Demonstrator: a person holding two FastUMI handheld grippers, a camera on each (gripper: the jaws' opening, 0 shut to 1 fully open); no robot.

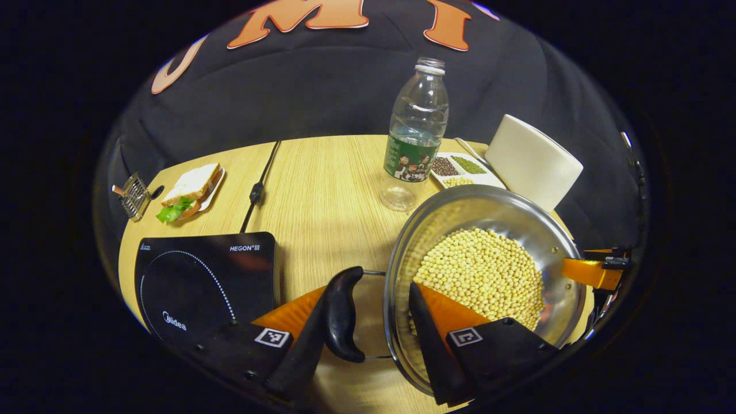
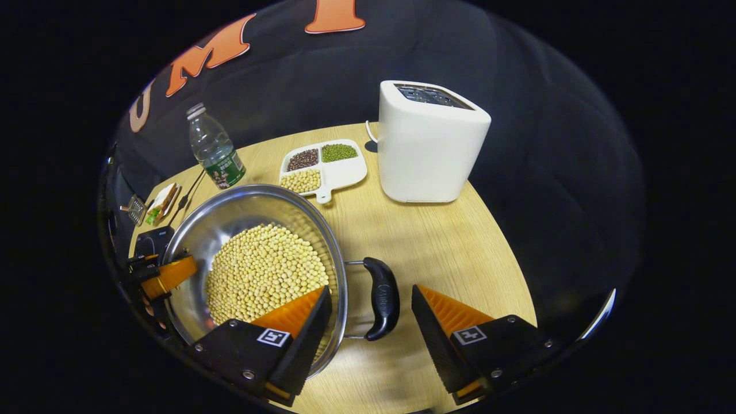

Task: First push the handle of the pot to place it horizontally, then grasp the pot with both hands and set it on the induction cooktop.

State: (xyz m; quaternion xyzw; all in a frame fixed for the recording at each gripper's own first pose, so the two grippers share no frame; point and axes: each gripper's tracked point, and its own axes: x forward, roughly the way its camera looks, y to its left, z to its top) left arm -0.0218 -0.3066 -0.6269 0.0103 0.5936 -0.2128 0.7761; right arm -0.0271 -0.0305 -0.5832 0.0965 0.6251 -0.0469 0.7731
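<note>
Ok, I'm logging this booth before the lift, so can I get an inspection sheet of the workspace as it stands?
Surface: round wooden table, no spills seen.
Job's things: steel pot full of pale beans, on the table beside the induction cooktop, not on it; black pot handles on both sides.
Clutter: bottle, sectioned tray of beans, toaster, sandwich on a plate, small metal rack.
Grippers: left gripper and right gripper open, each straddling one handle, fingers apart from it.
Cables: black cable running behind the cooktop.
Surroundings: black cloth wall.
</note>
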